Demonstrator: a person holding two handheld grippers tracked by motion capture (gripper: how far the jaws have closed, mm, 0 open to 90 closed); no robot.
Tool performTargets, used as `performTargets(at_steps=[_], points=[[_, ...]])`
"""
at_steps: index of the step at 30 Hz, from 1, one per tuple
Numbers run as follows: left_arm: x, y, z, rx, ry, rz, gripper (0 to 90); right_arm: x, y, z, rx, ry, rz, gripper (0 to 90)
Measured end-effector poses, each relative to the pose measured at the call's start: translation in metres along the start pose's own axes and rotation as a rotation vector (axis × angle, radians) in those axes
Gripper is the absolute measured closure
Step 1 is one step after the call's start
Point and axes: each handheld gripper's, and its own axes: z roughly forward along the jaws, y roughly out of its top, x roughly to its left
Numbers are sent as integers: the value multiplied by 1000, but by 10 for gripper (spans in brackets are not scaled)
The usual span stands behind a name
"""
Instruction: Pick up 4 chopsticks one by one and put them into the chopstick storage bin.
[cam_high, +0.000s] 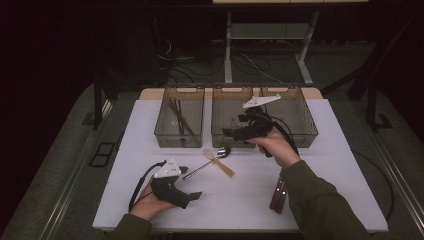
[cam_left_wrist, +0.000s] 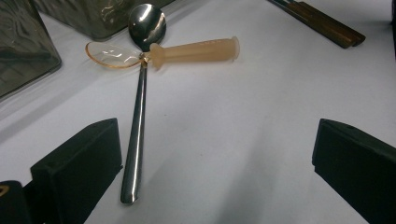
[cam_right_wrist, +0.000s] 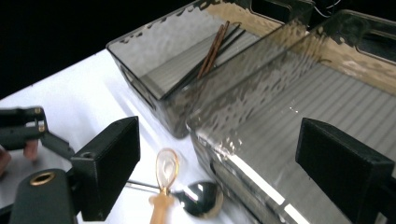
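Looking along your left tongs (cam_left_wrist: 215, 172), you see the metal spoon (cam_left_wrist: 138, 116) right in front of them on the white worktop (cam_left_wrist: 261, 116). Its handle end lies next to one jaw and its bowl points away, toward the trays at the far edge. So its long side runs almost straight out from those tongs. The see-through orange spoon (cam_left_wrist: 187, 51) lies across its neck, touching it. Your left tongs are wide open and hold nothing. Your right tongs (cam_high: 235, 131) are also wide open and empty, up by the near wall of the middle tray (cam_high: 231, 140). Your left hand (cam_high: 150, 202) looks like the better one for the handle end. The left tray (cam_high: 165, 135) holds chopsticks (cam_high: 179, 117). I can read no words or labels anywhere.
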Motion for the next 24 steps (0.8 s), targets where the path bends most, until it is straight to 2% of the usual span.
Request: performTargets(at_steps=[6,11,15,19,24], points=[[1,0,2,-1,0,-5,6,3,-20,-10,5,7,-6,133],[2,1,2,-1,5,-5,6,7,-35,-11,25,44,-23,133],[2,0,2,1,7,-6,7,13,-48,-10,34,32,-33,133],[1,0,2,-1,8,-13,7,16,-58,-12,19,68,-24,133],[1,0,2,2,11,-10,7,20,-68,-12,16,53,-34,137]])
